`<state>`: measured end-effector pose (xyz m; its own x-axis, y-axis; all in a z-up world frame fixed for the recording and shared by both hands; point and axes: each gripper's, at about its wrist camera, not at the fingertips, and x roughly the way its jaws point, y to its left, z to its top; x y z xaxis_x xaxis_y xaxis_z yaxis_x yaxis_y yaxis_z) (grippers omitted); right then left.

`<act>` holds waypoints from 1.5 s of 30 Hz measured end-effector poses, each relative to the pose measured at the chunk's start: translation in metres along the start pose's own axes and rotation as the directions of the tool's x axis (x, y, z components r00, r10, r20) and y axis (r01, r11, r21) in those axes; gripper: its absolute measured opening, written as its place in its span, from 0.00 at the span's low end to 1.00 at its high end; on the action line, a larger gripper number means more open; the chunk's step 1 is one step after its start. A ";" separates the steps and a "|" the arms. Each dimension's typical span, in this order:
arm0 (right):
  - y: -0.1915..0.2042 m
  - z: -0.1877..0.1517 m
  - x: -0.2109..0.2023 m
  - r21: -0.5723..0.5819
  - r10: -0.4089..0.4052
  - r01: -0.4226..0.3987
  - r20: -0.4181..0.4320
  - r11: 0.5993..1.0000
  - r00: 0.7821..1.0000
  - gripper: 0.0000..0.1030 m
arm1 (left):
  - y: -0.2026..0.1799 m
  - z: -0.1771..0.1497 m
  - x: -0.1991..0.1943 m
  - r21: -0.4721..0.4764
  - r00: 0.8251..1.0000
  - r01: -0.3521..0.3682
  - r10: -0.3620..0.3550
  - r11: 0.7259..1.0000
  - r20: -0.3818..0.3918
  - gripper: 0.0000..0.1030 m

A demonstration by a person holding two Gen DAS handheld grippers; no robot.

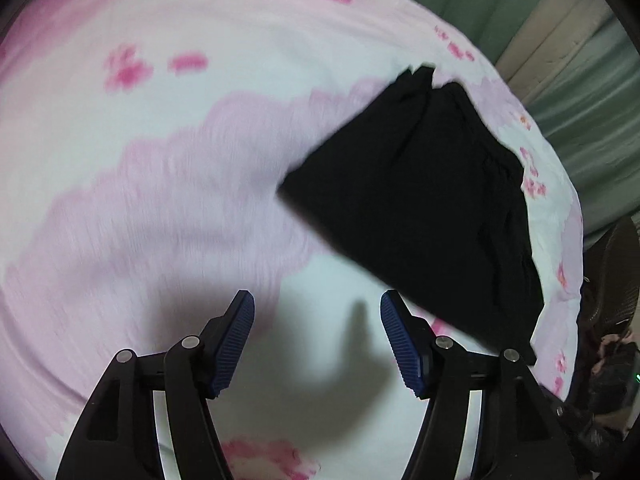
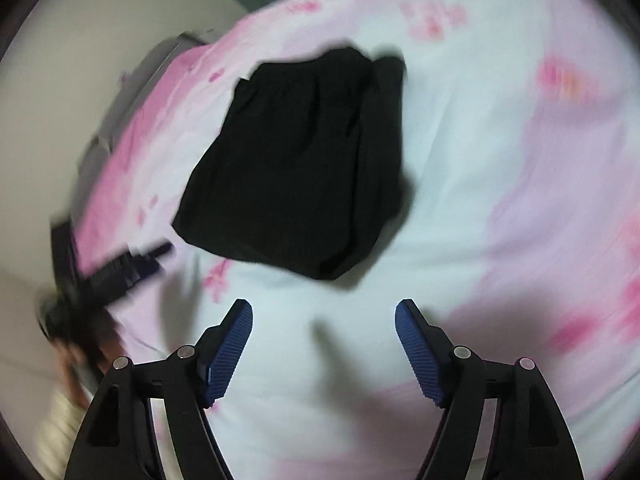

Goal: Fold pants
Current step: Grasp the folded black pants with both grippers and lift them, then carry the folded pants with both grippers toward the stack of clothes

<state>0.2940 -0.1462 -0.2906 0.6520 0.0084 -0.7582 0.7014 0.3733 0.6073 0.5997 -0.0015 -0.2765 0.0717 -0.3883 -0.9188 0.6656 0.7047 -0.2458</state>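
Above the bedsheet [image 1: 168,184], both grippers [image 1: 317,344] [image 2: 323,350] gape empty beside folded pants [image 2: 296,168].

The bed sheet [image 1: 168,184] lies flat and bare over a wide stretch, so there is free passage across most of the bed. The one thing lying on it is the folded black pants [image 1: 420,216] — a low bundle near the bed's edge in the left wrist view. Between the pants and each gripper only bare sheet shows. The left gripper [image 1: 317,336] and the right gripper [image 2: 323,344] both stand apart with nothing between their pads. Past the bed's edge hang green curtains [image 1: 580,112] — a dark chair [image 1: 612,280] stands close beside it.
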 end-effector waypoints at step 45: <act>0.056 0.094 -0.009 -0.029 0.079 -0.077 0.099 0.997 0.992 0.10 | -0.076 0.061 -0.057 -0.085 0.984 0.152 -0.143 0.985 0.106 0.09</act>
<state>0.3541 -0.2124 -0.2277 0.7309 -0.0537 -0.6804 0.6405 0.3986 0.6565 0.5905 -0.0695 -0.1867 0.0544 -0.5454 -0.8364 0.6035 0.6853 -0.4076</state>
